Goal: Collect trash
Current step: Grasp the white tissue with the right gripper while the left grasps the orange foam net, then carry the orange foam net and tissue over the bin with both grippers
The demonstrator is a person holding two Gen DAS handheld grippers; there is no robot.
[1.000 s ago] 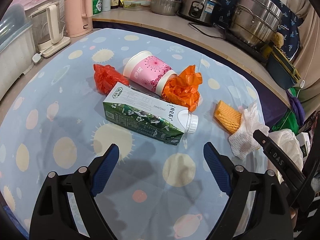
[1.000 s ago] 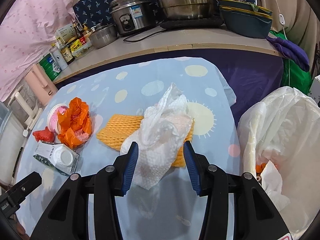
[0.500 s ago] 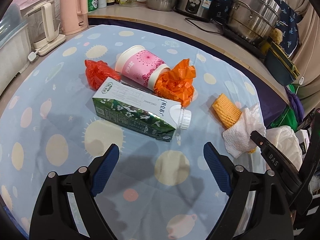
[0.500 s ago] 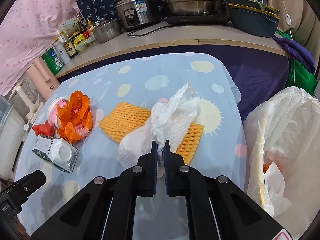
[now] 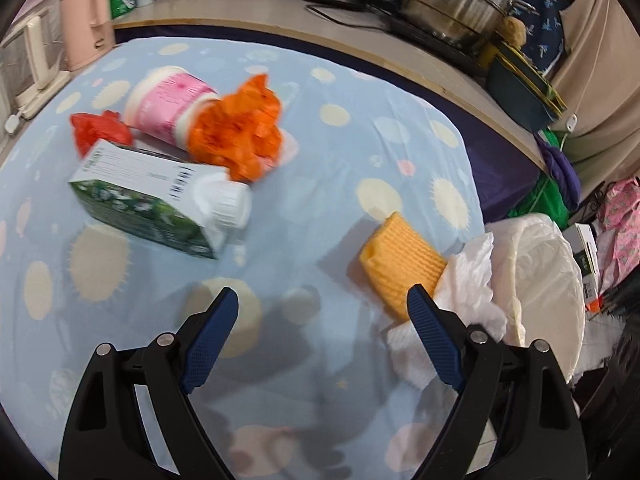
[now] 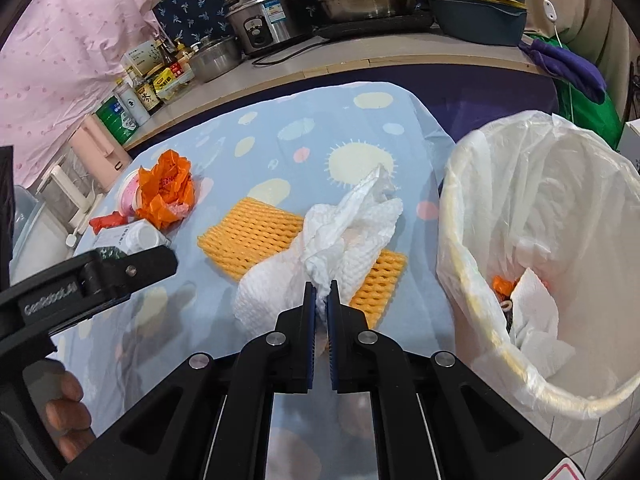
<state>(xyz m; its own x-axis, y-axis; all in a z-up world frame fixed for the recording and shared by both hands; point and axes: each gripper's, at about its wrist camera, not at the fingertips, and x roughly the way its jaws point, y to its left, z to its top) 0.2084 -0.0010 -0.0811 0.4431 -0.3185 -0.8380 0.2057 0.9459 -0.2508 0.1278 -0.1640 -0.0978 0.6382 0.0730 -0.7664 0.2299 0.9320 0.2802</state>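
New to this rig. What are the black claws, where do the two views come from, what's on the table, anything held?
There is no robot arm here: a person holds a handheld two-finger gripper in each hand, and a fisheye camera on each one looks forward along its fingers.

The left wrist view shows the left gripper open and empty above the blue spotted tablecloth. The right wrist view shows the right gripper shut on a crumpled white paper towel.

On the cloth lie a green and white carton on its side, a tipped pink cup, an orange plastic bag, a red wrapper and an orange foam net partly under the towel. A bin with a white liner stands beside the table and already holds some trash.
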